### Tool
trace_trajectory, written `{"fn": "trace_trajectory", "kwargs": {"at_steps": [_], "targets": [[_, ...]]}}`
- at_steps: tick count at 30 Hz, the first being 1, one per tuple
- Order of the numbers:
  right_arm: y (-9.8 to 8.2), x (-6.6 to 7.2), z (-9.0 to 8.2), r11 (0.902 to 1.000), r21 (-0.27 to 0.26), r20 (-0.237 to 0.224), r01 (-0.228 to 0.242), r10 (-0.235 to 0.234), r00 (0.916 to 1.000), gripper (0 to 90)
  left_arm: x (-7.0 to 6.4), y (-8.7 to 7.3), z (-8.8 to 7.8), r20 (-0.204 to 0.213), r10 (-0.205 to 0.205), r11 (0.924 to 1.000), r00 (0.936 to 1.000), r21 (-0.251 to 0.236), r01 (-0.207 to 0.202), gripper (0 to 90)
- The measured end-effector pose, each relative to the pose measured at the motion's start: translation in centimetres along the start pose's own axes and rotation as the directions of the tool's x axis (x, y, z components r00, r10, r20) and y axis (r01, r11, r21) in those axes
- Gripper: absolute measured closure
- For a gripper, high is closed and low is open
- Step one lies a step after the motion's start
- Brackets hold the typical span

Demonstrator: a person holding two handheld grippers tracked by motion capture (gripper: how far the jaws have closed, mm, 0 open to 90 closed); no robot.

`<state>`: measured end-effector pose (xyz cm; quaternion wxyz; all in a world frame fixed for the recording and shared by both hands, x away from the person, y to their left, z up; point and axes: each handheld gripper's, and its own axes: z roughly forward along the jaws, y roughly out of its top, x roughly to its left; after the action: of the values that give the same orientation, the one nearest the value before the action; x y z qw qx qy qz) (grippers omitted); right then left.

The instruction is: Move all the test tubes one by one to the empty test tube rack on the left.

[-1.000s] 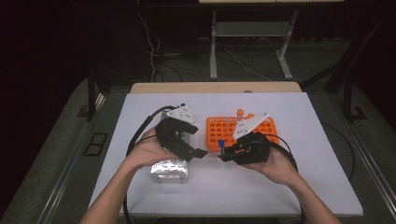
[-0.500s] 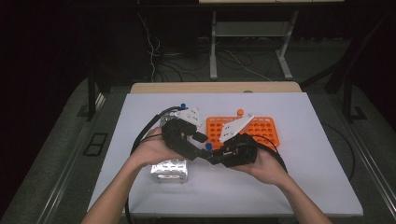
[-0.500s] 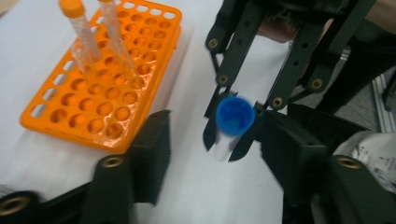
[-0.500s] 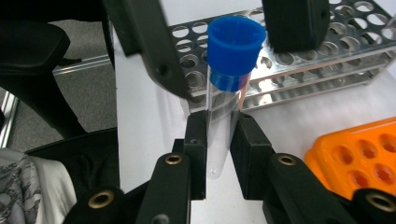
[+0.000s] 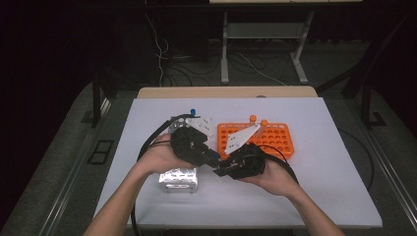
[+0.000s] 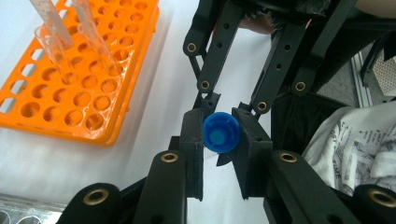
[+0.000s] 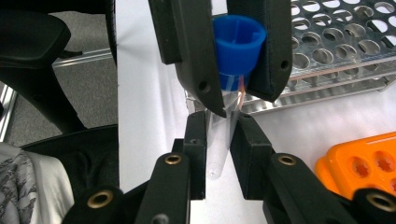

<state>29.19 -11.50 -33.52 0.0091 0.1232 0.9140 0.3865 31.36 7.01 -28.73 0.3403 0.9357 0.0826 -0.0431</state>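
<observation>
A clear plastic tube [image 7: 218, 140] with a blue cap [image 7: 237, 44] is held between both grippers above the white table. My right gripper [image 7: 223, 140] is shut on the tube's lower body. My left gripper [image 6: 220, 140] has just been closing and now has its pads pressed on the blue cap [image 6: 220, 133]. In the high view the two grippers meet tip to tip in front of the orange rack, the left gripper [image 5: 214, 160] coming from the left and the right gripper [image 5: 221, 169] from the right.
An orange tube rack [image 5: 278, 142] with two orange-capped tubes [image 5: 258, 120] stands behind the grippers. A metal rack [image 5: 179, 180] lies near the left forearm. Behind the left hand a blue-capped tube [image 5: 193, 112] stands up. Cables trail over the white mat [image 5: 319, 196].
The right gripper has moved left until it meets the left gripper. The left gripper's jaws have closed on the blue cap.
</observation>
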Motion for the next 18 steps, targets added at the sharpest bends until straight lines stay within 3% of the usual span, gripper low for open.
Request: {"fn": "trace_trajectory", "kwargs": {"at_steps": [7,18], "targets": [[-0.3,-0.4,-0.5,0.9994,-0.021,0.017,-0.028,0.028,0.9995,63.9,0.4,0.2,-0.9,-0.019,0.000,0.9999,0.9998,0.015,0.001,74.2],[-2.2,-1.0,-2.5,0.9942,-0.052,0.055,-0.094,0.097,0.9938,48.5,2.4,0.3,-3.6,-0.110,-0.054,0.9984,0.9925,0.008,0.055,74.3]]}}
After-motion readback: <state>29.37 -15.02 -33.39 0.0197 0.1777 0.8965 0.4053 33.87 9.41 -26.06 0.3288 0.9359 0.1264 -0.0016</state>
